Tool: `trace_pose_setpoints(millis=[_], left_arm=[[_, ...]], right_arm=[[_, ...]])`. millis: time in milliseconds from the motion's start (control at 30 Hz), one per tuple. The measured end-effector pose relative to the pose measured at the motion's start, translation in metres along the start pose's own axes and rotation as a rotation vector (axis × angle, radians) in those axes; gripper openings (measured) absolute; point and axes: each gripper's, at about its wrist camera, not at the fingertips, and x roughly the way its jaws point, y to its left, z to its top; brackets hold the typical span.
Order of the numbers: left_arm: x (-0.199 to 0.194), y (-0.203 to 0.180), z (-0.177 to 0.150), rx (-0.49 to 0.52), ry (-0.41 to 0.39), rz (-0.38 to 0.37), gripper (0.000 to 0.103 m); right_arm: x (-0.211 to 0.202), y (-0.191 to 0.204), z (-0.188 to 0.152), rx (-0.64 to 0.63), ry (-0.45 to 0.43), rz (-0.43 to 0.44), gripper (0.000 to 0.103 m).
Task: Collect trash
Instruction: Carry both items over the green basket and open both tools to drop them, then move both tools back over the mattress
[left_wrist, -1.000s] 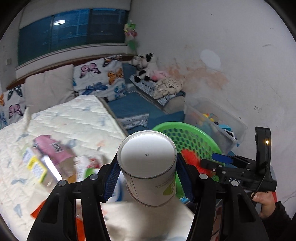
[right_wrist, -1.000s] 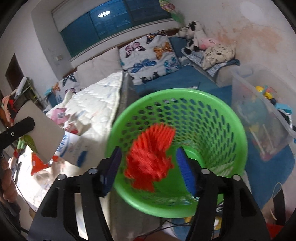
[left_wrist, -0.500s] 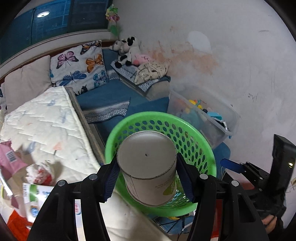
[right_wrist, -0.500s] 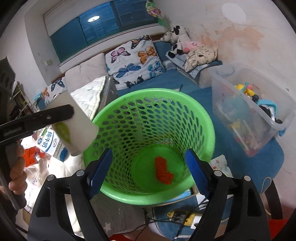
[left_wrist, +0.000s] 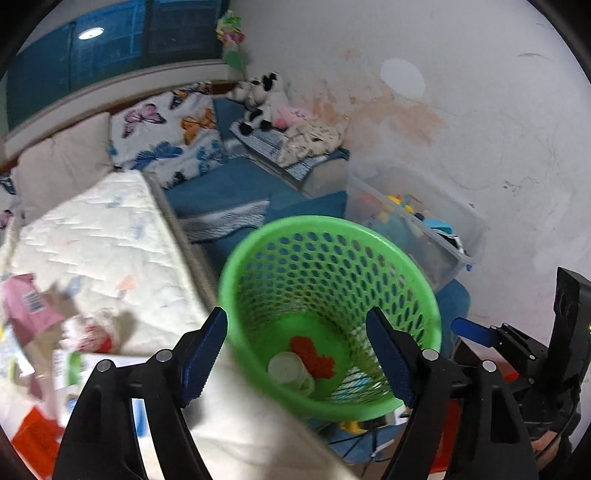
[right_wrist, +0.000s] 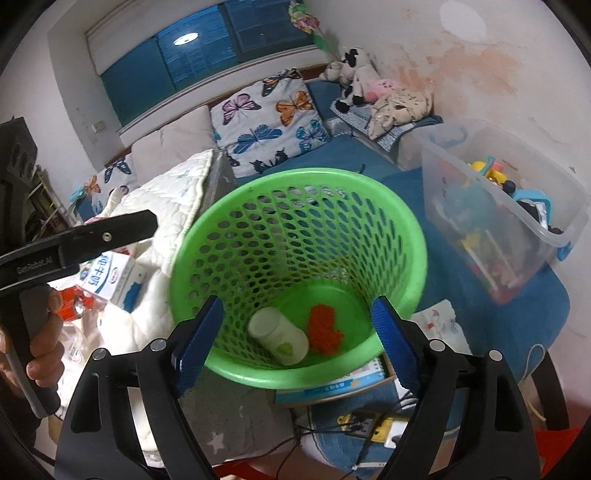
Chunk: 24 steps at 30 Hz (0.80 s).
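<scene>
1. Done: two items in the bin (right_wrist: 236, 225) — a white cup (right_wrist: 277, 336) lying on its side on the bin floor, and a red scrap (right_wrist: 325, 329) just beside it, looks like touching.
2. Left gripper (left_wrist: 295, 354): jaws wide open, nothing held, above the bin's near rim.
3. Right gripper (right_wrist: 295, 336): jaws wide open, empty, also over the bin mouth.
4. Left to do: trash on the bed (left_wrist: 103, 243) left of the bin — milk carton (right_wrist: 110, 277), pink pack (left_wrist: 27, 306), crumpled wrapper (left_wrist: 92, 332), orange piece (left_wrist: 33, 439). Blurred, so exact count unclear.
5. Judgement: early-to-mid task; most pieces are not yet binned.
6. Toy tub (right_wrist: 498, 206) right of the bin looks like storage, not trash.
</scene>
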Motion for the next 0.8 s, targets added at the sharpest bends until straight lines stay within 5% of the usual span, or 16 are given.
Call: trace_pose_setpoints(millis=[500,800], left_arm=[[-0.09,0.117,-0.054,-0.22,-0.04,0.314,0.075],[-0.118,0.184,-0.1,-0.446,-0.015,0.387,0.081]], right_arm=[[0.003,0.078,-0.003,-0.117,0.001,0.126,0.09],[0.005,0.129,-0.012,-0.221,0.012,0.202,0.093]])
